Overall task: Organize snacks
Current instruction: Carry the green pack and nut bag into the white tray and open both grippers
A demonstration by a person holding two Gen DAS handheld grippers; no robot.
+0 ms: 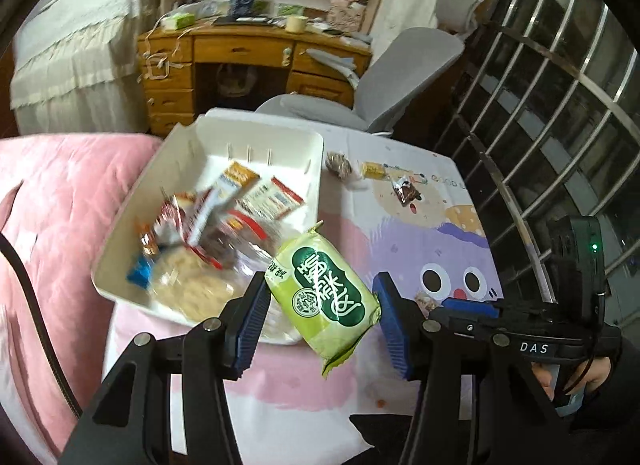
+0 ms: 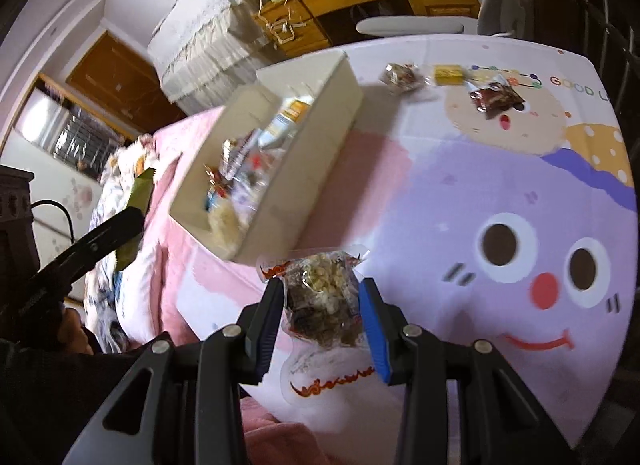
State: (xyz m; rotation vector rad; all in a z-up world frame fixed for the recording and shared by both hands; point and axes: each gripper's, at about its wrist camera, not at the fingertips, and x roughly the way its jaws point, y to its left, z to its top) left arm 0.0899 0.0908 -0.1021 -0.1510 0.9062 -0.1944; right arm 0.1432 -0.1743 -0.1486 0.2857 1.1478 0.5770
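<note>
The left gripper (image 1: 322,301) clamps a green snack packet (image 1: 326,297) part-open; the right gripper (image 2: 322,315) grips a clear nut-snack bag (image 2: 320,305).

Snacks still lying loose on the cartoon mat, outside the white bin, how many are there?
3, in a row along the mat's far edge: a clear-wrapped dark snack nearest the white bin, a yellow packet, then a brown wrapper.

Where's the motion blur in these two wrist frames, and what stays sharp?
Left wrist: snacks in the white bin smear, while the held green packet is crisp. Right wrist: the bin and its contents blur; the clear snack bag between the jaws is sharp. Both show fisheye bending at edges.
</note>
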